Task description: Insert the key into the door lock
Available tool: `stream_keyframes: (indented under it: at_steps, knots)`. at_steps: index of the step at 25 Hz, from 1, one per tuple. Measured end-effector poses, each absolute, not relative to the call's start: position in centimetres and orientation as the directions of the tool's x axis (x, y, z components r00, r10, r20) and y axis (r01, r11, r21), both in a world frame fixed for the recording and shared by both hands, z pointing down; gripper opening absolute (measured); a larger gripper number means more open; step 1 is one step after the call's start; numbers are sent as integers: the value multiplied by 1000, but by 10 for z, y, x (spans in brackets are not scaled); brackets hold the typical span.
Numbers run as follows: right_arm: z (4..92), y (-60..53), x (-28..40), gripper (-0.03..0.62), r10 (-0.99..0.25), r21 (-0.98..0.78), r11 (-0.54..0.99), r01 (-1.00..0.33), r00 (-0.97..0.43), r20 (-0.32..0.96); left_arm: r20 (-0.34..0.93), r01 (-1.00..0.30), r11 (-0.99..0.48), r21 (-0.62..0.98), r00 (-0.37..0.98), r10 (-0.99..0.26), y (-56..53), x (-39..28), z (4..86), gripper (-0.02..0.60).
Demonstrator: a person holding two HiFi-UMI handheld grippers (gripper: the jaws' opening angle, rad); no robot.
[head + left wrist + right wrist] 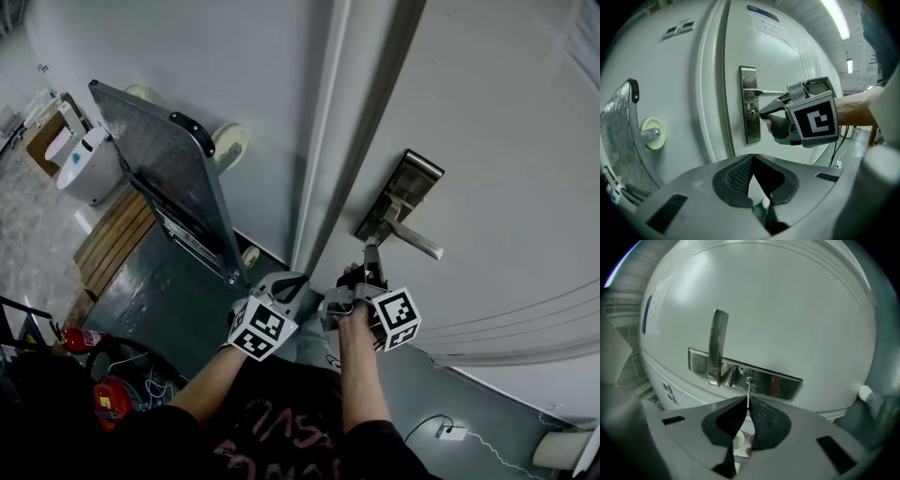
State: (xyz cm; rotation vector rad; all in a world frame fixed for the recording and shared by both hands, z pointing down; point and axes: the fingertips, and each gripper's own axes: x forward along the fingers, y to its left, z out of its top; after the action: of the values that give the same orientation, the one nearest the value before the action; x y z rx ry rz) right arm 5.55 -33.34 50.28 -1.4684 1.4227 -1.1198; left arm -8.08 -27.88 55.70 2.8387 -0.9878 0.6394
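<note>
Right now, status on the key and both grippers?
Right gripper shut on key, blade tip at the keyhole, depth unclear. Left gripper shut, empty, back from the door. Nothing blocking the keyhole; handle sits beside it.

Right gripper [747,405] pinching a key [748,393] at the door lock

The jaws are closed on the key's lower end. Its thin blade stands straight out from the tips and reaches the keyhole [750,380] in the shiny metal lock plate [780,384]. How far it has entered cannot be told. The lever handle [717,344] sticks out beside the keyhole, on the white door [778,305].
</note>
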Motion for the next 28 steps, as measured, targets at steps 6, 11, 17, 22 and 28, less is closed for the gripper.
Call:
stream_keyframes:
  at_steps: [6,11,17,22,28]
  knots:
    - [506,-335,54,78,-998,-969,-49,-244,-21,56,413,-625,-779,-56,695,-588,-280,-87,561,12]
    - [507,-338,54,78,-999,-985,-5,-171,-32,11,414,-628,-777,-54,694,-589,-282,-89,562,12]
    - [508,-337,55,78,-1000,-990,-1,-143,-18,3,415,-633,-773,-53,690,-593,-282,-91,562,12]
    - [508,-337,55,78,-1000,-989,-1,-149,-27,5,413,-632,-773,-53,691,-593,-282,-90,560,12]
    - [508,-337,57,79,-1000,-994,-10,-106,-28,13,414,-634,-772,-53,689,-594,-285,-88,560,12]
